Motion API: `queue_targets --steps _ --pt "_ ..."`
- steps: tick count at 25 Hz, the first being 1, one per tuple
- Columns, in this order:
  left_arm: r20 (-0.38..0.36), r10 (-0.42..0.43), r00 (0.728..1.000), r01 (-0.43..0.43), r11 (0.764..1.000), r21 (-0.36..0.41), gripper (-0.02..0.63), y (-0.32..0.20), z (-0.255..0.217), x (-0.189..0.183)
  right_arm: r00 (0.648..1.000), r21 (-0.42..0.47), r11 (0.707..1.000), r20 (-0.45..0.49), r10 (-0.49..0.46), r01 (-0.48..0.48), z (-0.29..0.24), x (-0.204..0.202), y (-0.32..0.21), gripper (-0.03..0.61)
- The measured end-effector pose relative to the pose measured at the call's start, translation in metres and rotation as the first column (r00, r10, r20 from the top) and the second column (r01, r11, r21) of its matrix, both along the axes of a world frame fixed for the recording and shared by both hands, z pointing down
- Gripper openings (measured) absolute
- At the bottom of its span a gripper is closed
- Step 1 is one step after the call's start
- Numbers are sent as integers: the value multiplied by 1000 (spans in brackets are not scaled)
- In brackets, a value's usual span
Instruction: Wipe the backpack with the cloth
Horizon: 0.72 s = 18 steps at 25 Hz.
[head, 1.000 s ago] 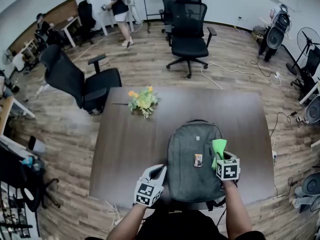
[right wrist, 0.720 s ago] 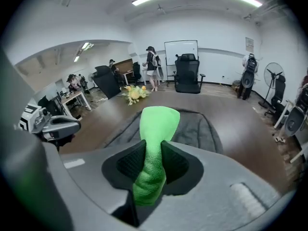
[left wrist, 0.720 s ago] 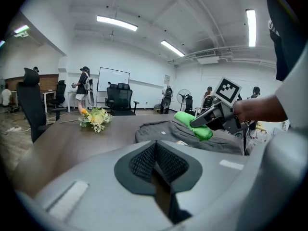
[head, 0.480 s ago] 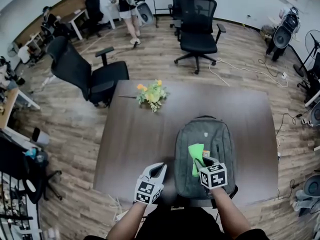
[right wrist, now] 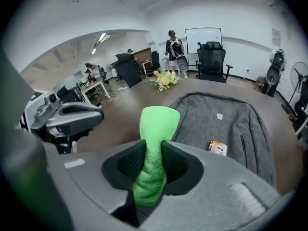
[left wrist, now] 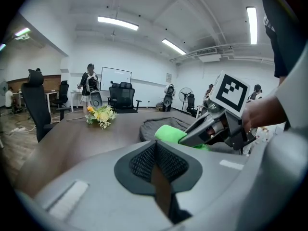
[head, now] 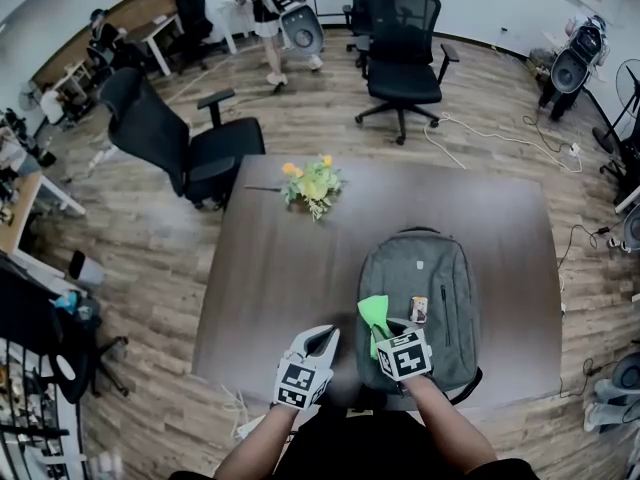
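Note:
A grey backpack [head: 425, 293] lies flat on the dark wooden table [head: 280, 268], near its front right; it also fills the right gripper view [right wrist: 226, 124]. My right gripper [head: 385, 326] is shut on a bright green cloth [head: 374, 314], held over the backpack's near left edge. The cloth [right wrist: 154, 143] sticks out between the jaws. In the left gripper view the cloth [left wrist: 168, 133] shows beside the right gripper. My left gripper [head: 322, 340] is shut and holds nothing, over the table just left of the backpack. A small tag [head: 418, 309] hangs on the backpack's front.
A bunch of yellow flowers [head: 312, 184] lies at the table's far side. Black office chairs [head: 175, 148] stand to the left and behind [head: 405, 53]. A person [head: 268, 13] stands at the back of the room. Cables [head: 500, 138] and fans lie on the floor at right.
My right gripper has carried the cloth across the backpack from its right side to its near left edge. The left gripper has stayed in place.

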<state>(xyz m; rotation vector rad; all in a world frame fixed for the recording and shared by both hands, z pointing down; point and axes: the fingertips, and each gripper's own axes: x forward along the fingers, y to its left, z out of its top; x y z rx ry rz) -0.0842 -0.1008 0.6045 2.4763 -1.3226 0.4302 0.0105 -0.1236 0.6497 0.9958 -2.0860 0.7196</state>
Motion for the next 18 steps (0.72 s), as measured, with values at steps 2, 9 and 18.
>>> queue_targets --steps 2,9,18 --pt "0 -4 1000 4 1000 -5 20 0 1 -1 999 2 1000 -33 -11 11 8 0 4 97" --pt "-1 23 1000 -23 1000 -7 20 -1 2 4 988 26 1000 -151 7 -3 26 28 8 97" --pt "0 84 996 -84 996 10 20 -3 -3 27 974 50 999 -227 24 -13 28 68 -4 97"
